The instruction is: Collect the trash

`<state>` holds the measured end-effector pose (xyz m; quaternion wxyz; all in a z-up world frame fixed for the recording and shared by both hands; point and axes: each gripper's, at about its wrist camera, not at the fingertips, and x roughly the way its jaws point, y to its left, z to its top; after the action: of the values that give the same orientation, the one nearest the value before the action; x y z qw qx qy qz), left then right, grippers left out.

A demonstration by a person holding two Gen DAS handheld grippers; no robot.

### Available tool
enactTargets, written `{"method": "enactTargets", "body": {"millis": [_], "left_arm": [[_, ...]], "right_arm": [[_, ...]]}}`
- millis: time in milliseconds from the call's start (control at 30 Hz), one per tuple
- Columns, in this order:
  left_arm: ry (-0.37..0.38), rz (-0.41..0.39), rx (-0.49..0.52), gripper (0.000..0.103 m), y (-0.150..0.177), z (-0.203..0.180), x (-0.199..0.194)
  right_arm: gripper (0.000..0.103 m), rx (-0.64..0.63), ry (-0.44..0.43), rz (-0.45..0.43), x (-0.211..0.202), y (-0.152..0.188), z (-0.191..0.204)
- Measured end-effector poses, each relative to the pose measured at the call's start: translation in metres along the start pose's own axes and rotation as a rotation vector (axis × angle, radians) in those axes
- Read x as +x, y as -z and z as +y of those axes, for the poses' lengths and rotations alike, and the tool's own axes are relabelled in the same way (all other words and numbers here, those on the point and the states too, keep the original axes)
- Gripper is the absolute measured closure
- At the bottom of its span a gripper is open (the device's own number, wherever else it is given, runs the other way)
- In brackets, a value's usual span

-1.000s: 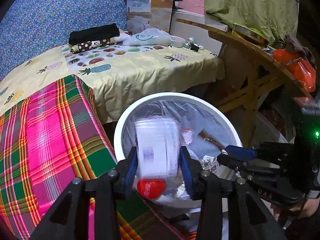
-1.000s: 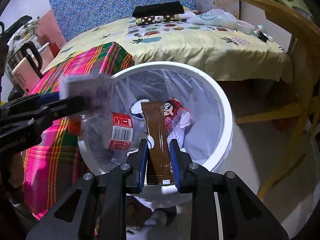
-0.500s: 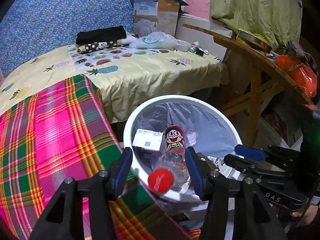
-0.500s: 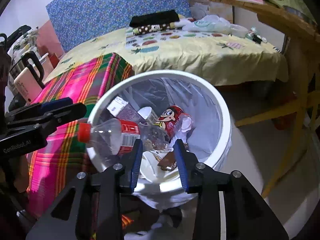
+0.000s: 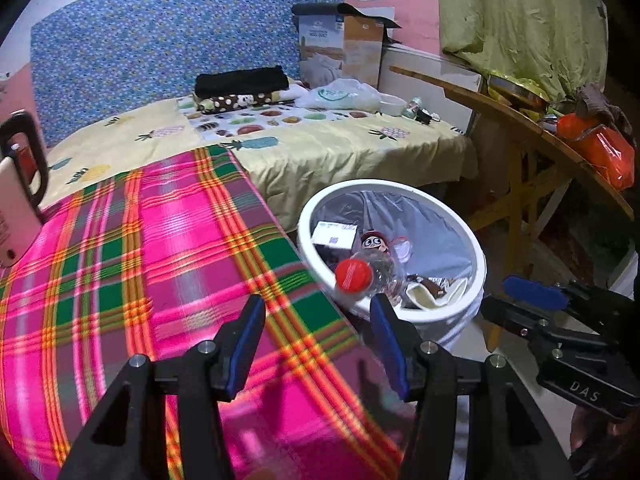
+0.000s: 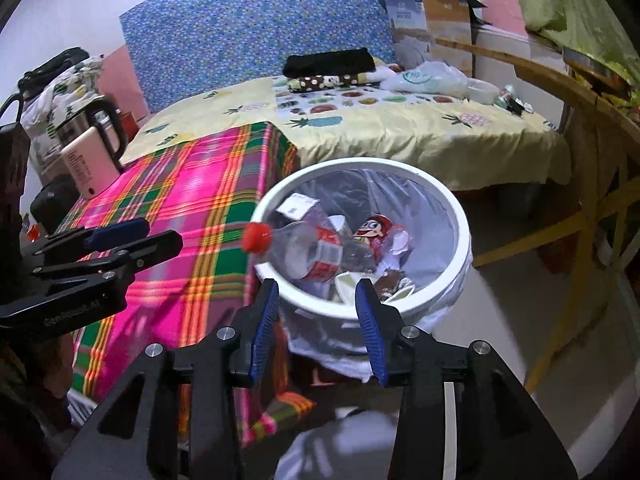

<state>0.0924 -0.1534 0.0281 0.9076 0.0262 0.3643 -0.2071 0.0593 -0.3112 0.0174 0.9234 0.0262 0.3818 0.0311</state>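
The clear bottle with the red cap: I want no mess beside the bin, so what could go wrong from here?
1. The clear bottle lies tilted with its red cap over the rim of the white bin, so it might tip out onto the plaid cloth.
2. Both the left gripper and the right gripper are open and empty, so nothing steadies it.
3. The bin looks fairly full; more trash may push the bottle out.

A lived-in bedroom at home: a bed (image 5: 328, 152) with fruit-print sheets and folded clothes (image 5: 242, 80) fills the far side, a plaid-covered tabletop (image 5: 132, 264) sits near left, a lined white trash bin (image 5: 460, 316) beside it, a wooden table (image 5: 516, 128) right.
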Motion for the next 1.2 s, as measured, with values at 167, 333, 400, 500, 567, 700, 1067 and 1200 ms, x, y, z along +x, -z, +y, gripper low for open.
{"method": "enactTargets", "body": {"millis": [167,333,400,500,567,700,1067,1200], "left_arm": [[-0.045,-0.024,-0.012,0.046,0.015,0.005,-0.022],[-0.061,-0.034,-0.032,0.046,0.028,0.013,-0.037],[-0.065,-0.035,-0.034,0.046,0.034,0.014,-0.042],[-0.079,-0.034,-0.036,0.046,0.043,0.015,-0.050],[-0.080,-0.033,-0.038,0.046,0.048,0.016,-0.054],[-0.086,-0.030,-0.043,0.046,0.056,0.015,-0.060],[-0.099,-0.043,-0.043,0.046,0.061,0.011,-0.068],[-0.102,-0.042,-0.043,0.046,0.062,0.010,-0.068]], "right_arm": [[0.062,-0.010,0.001,-0.013,-0.011,0.008,0.012],[0.062,-0.018,-0.008,-0.006,-0.017,0.019,0.025],[0.062,-0.023,-0.010,0.001,-0.018,0.022,0.030],[0.062,-0.030,-0.015,0.006,-0.021,0.028,0.035],[0.062,-0.032,-0.012,0.005,-0.025,0.032,0.040],[0.062,-0.036,-0.007,-0.003,-0.031,0.036,0.042],[0.062,-0.033,0.002,-0.019,-0.036,0.039,0.045],[0.062,-0.034,0.003,-0.017,-0.036,0.040,0.045]]}}
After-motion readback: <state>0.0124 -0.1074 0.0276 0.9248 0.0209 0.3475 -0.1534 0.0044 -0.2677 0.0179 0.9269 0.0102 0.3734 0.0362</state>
